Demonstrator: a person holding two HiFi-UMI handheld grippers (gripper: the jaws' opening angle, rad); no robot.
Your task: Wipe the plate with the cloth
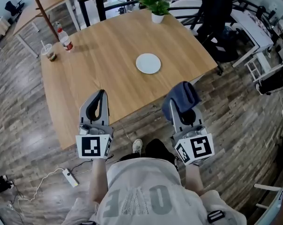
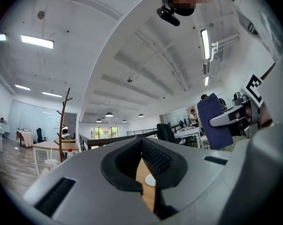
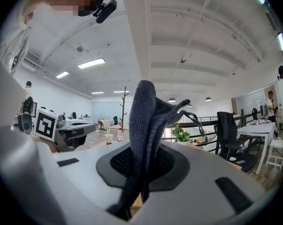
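A round white plate (image 1: pixel 148 63) lies on the wooden table (image 1: pixel 108 46), toward its right side. Both grippers hover over the table's near edge, short of the plate. My left gripper (image 1: pixel 102 93) is shut with nothing in it; in the left gripper view the plate (image 2: pixel 151 180) shows through the slit below its closed jaws (image 2: pixel 142 149). My right gripper (image 1: pixel 181 104) is shut on a dark blue cloth (image 1: pixel 180 96). The cloth (image 3: pixel 144 121) stands up from between the jaws and hides the fingertips.
A potted plant (image 1: pixel 156 6) stands at the table's far edge. A bottle (image 1: pixel 65 40) and a cup (image 1: pixel 49 53) are at the far left corner. A black chair (image 1: pixel 216 18) is beyond the right edge. A power strip (image 1: pixel 70 177) lies on the wood floor.
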